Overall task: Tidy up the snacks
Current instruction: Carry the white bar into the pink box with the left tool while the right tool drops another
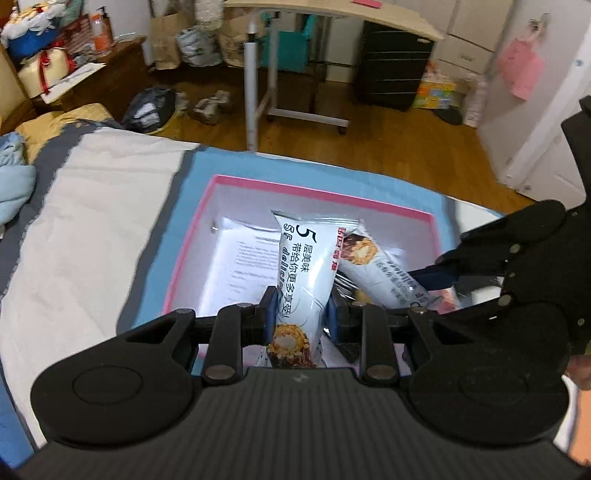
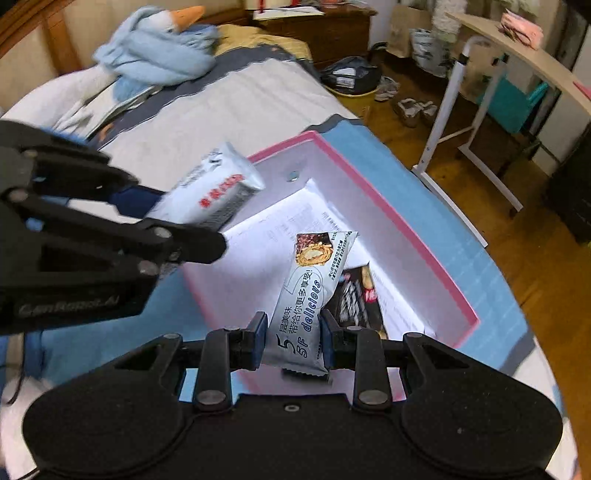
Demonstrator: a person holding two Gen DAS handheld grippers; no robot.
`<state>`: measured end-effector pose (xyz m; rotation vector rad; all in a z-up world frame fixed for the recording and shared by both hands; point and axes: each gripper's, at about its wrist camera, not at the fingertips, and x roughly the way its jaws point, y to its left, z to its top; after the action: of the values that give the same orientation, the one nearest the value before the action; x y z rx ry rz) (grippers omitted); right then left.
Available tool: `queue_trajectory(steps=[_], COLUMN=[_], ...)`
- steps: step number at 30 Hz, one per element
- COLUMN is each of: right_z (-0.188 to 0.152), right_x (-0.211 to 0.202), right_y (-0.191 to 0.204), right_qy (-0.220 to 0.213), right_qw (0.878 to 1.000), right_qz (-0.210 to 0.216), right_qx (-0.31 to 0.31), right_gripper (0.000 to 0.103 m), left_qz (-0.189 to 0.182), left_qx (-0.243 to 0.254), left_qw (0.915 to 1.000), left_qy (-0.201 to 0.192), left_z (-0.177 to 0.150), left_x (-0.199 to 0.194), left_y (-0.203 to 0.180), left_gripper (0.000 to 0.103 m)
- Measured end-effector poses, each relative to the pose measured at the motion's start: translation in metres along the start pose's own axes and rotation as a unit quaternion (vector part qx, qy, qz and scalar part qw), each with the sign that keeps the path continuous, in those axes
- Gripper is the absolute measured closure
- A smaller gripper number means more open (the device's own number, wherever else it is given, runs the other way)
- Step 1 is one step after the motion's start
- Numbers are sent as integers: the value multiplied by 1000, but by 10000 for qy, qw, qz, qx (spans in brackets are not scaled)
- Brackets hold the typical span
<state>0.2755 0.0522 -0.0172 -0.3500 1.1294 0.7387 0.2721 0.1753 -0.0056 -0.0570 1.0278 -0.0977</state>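
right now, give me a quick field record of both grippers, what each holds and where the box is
left gripper: shut on a white snack bar
right gripper: shut on a second white snack bar
box: pink-rimmed, open, on a blue mat on the bed
box contents: printed paper, dark snack packet
bars' position: both held above the box

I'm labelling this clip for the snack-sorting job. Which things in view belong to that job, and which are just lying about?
Job:
- white foil snack bar in the left gripper
- second white foil snack bar in the right gripper
- dark snack packet in the box
- pink-rimmed white box

Lying about:
- blue goose plush toy
- grey shoes
- white-legged wooden side table
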Motion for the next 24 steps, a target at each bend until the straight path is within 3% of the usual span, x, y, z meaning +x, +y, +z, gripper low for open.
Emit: queue_trajectory(steps=[5, 12, 15, 16, 17, 18, 20, 24], right_z=[15, 21, 23, 24, 24, 22, 18, -1], right_x=[50, 103, 119, 123, 124, 123, 112, 57], right_y=[-29, -43, -43, -42, -40, -38, -39, -49], right_qy=[-130, -255, -278, -304, -308, -338, -492, -1015], right_qw=[9988, 9987, 9984, 9987, 9991, 9993, 9987, 9946], right_qz=[172, 217, 307, 236, 149, 56, -33, 138], right_qx=[429, 389, 385, 323, 254, 173, 87, 158], right_gripper=[69, 69, 66, 58, 47, 44, 43, 43], left_qz=[53, 134, 220, 257, 307, 373, 389, 301], left_qx=[-88, -265, -252, -276, -298, -294, -220, -13], left_qw=[9999, 9992, 9991, 9989, 9988, 9985, 9986, 9993], left_qy=[54, 256, 275, 263, 244, 256, 286, 209], left_z=[8, 16, 17, 17, 17, 17, 17, 13], left_x=[46, 100, 118, 121, 122, 123, 120, 97], left_y=[12, 26, 28, 29, 30, 30, 29, 20], left_gripper=[78, 78, 77, 75, 72, 70, 62, 56])
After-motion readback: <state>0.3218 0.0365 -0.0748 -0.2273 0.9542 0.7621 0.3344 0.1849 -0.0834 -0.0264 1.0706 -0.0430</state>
